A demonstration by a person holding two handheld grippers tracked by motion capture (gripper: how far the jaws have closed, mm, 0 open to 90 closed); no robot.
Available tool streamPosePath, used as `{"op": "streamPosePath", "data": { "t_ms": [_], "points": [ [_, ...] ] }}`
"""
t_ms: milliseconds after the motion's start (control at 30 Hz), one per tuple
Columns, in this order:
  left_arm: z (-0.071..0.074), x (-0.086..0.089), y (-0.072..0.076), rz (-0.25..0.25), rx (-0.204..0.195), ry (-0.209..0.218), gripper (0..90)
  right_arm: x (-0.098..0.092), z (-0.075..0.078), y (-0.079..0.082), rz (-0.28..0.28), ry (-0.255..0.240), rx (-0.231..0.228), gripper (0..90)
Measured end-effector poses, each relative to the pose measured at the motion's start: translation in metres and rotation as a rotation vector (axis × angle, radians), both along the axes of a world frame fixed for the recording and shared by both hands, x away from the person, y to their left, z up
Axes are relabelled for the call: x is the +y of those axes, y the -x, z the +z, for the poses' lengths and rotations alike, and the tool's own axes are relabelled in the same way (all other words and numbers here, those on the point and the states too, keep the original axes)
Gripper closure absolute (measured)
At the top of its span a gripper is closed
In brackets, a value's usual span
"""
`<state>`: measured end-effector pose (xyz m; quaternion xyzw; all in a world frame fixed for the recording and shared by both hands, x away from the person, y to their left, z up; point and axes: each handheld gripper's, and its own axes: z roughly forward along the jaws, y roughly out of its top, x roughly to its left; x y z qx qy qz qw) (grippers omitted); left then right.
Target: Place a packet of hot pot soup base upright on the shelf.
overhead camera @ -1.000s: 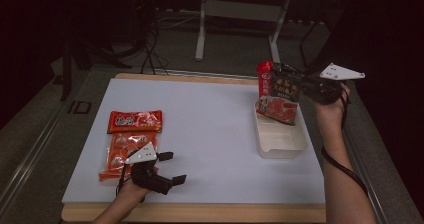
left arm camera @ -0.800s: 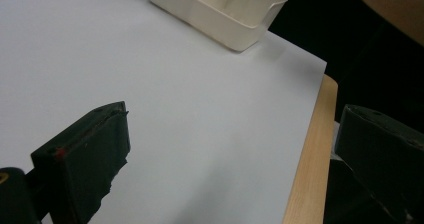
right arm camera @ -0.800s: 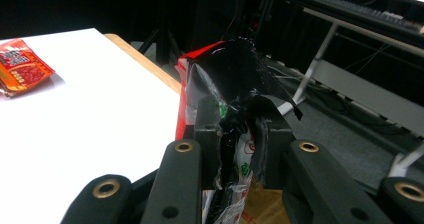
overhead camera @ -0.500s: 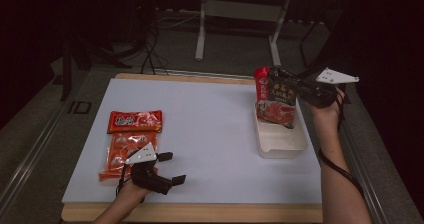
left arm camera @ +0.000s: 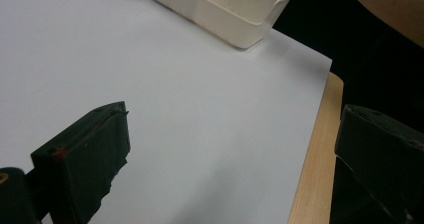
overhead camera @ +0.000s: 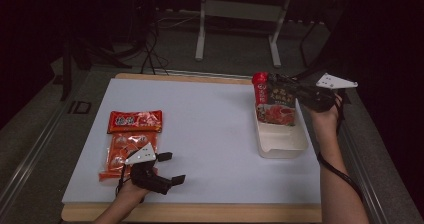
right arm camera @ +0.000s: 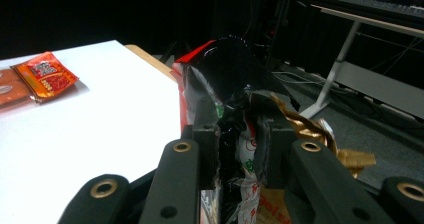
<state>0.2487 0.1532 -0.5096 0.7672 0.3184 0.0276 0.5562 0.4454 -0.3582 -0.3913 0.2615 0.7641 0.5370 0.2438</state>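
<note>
Dark packet [overhead camera: 274, 101]: pinched at its edge in my right gripper [overhead camera: 295, 91], jaws nearly closed on the foil, hanging upright with its lower end inside the white bin [overhead camera: 280, 144] at the sheet's right side.
Left gripper [overhead camera: 167, 168]: resting on the white sheet [overhead camera: 210, 134], jaws wide apart, nothing between.
Two red packets [overhead camera: 131, 134]: flat, just beside my left gripper.

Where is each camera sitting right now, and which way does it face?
High view: above the near table edge, looking forward and down; both forearms, left gripper open, right gripper gripping the dark sauce packet over the white bin.
Left gripper view: low, along its jaws toward the bin.
Right gripper view: along its jaws clamping the packet.
Shared: bin, packet.
</note>
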Motion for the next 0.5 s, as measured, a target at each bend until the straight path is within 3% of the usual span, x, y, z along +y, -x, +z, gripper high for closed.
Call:
{"op": "streamPosePath", "data": {
  "t_ms": [100, 200, 367, 433, 500],
  "points": [
    [0.0, 0.0, 0.0, 0.0, 0.003, 0.001, 1.7, -0.003, -0.003, 0.001, -0.008, -0.015, 0.002, 74.6],
    [0.0, 0.0, 0.0, -0.001, 0.002, 0.003, 1.7, -0.003, -0.01, 0.001, -0.02, 0.023, 0.025, 74.0],
    [-0.001, 0.0, 0.0, -0.003, 0.006, -0.003, 1.7, -0.016, -0.023, 0.005, -0.042, -0.067, 0.051, 72.0],
    [-0.001, -0.001, 0.0, -0.005, 0.006, -0.007, 1.7, -0.02, -0.024, 0.007, -0.065, -0.088, 0.08, 69.6],
    [-0.001, -0.002, 0.0, -0.007, 0.001, -0.01, 1.7, -0.021, -0.023, 0.009, -0.083, -0.073, 0.088, 65.9]
  ]
}}
